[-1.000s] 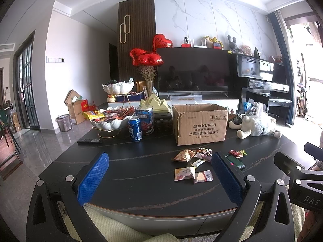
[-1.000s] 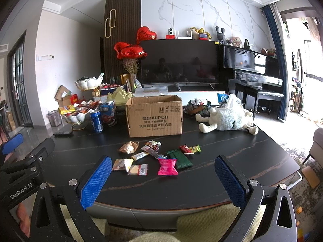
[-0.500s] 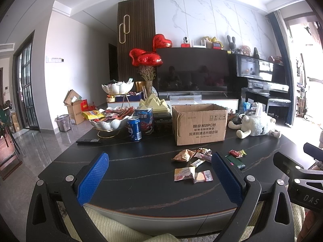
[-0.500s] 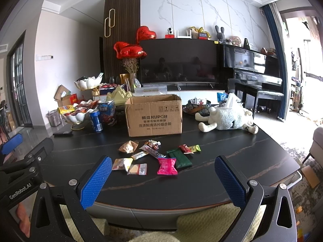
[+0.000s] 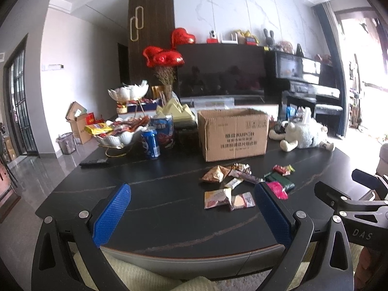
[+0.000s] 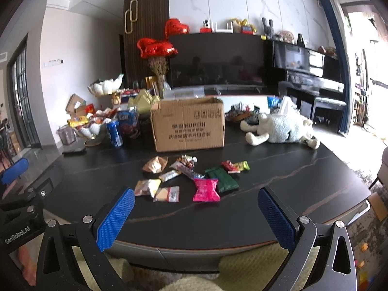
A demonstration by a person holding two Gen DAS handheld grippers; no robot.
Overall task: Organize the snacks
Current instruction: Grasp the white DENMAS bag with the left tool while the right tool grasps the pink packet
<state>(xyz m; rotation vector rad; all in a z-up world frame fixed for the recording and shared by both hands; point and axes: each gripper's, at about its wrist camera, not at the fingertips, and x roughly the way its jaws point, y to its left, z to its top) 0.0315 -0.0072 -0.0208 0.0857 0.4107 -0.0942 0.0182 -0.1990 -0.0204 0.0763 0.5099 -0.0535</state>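
Both tongs, left tongs (image 5: 194,212) and right tongs (image 6: 196,214), were spread wide and empty at the near edge of the dark counter (image 6: 278,169). The snack packets (image 6: 191,178) lay scattered just before the open cardboard box (image 6: 188,126).

Snack packets (image 6: 184,181) — loose before open carton (image 6: 188,125)

Glossy dark table (image 6: 278,169); matt cardboard box (image 6: 189,126); shiny foil snack wrappers (image 6: 206,189).
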